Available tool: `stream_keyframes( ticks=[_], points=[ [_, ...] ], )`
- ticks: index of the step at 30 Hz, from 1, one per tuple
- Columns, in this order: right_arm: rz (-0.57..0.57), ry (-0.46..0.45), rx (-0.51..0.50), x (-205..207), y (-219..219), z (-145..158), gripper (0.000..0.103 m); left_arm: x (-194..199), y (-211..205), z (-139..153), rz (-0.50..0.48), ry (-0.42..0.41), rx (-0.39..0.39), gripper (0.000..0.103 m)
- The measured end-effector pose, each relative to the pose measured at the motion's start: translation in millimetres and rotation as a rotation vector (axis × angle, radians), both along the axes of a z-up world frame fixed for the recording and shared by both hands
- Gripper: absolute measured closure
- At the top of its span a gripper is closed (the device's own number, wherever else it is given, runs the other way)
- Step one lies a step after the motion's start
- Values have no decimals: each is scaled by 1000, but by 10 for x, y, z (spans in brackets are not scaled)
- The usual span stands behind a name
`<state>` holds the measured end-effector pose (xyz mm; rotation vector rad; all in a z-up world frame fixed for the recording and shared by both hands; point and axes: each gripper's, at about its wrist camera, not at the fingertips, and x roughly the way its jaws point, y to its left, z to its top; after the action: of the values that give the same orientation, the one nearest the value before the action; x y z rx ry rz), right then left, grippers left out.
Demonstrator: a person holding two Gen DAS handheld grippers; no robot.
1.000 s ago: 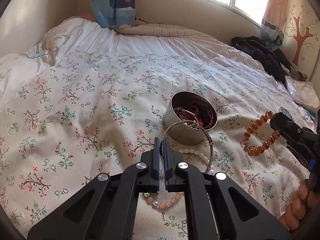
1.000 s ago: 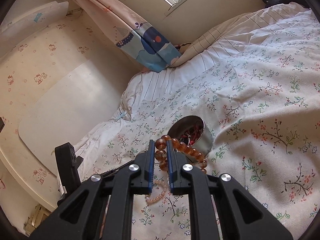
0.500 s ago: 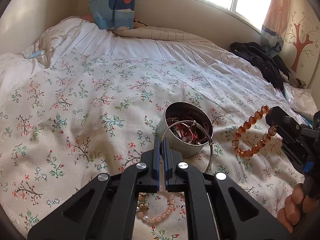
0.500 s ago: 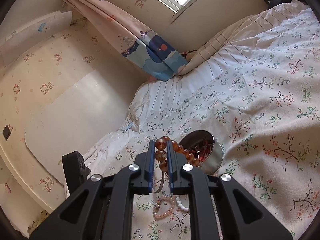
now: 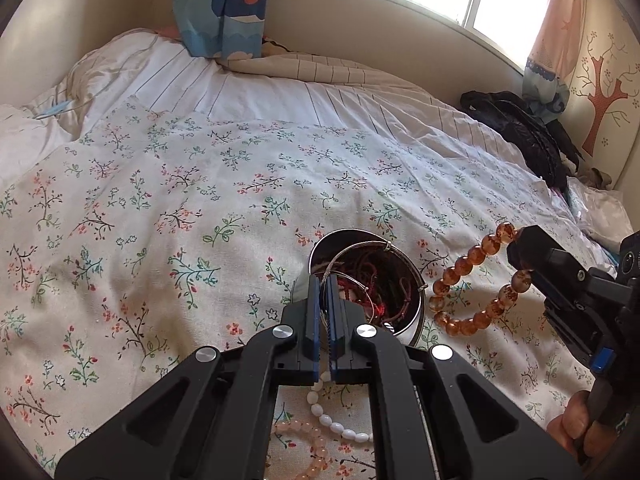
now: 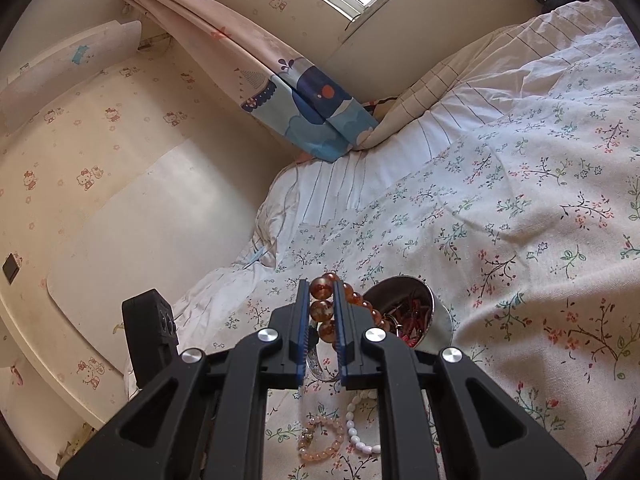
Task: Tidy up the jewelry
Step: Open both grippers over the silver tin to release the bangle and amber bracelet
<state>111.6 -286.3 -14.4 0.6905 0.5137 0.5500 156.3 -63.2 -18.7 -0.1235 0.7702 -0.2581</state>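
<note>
Left fingers (image 5: 325, 296): closed on the thin silver bangle (image 5: 360, 258), stiff and light.
Right fingers (image 6: 322, 312): pinching the amber bracelet (image 6: 324, 309); slippery, hold between beads.
Tin (image 5: 408, 320): mid-bed (image 5: 160, 200), under both.

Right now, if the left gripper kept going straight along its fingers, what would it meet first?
Most likely the metal tin of red cords right ahead of the left gripper, which is shut on a thin silver bangle hanging over the tin's mouth. Depth is uncertain.
</note>
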Motion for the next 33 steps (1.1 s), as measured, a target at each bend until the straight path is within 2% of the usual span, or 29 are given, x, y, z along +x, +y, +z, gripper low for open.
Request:
stream_keyframes(
  ticks=[12,14,15,17,19,21,22,28,33],
  points=[
    [-2,34,-45,403,114,-128,90,267,-146,-107,-15,35,-14,99],
    [18,63,-33,499,148,-183,78,347,-174,-172,-12,61,-4,96],
    [13,69,-36,516,154,-206,64,367,-170,-192,-7,68,0,96],
    [16,73,-33,528,153,-230,62,373,-128,-189,10,68,4,95],
    [-3,70,-23,507,107,-226,62,360,-39,-139,42,51,-12,88],
    [-22,73,4,492,34,-233,62,347,52,-98,78,38,-31,72],
    [-35,79,11,486,1,-243,61,349,93,-88,90,35,-38,69],
    [-70,102,14,481,-75,-270,51,319,66,-79,96,22,2,64],
    [-69,110,0,495,-60,-272,48,290,-3,-58,89,0,47,56]
  ],
)
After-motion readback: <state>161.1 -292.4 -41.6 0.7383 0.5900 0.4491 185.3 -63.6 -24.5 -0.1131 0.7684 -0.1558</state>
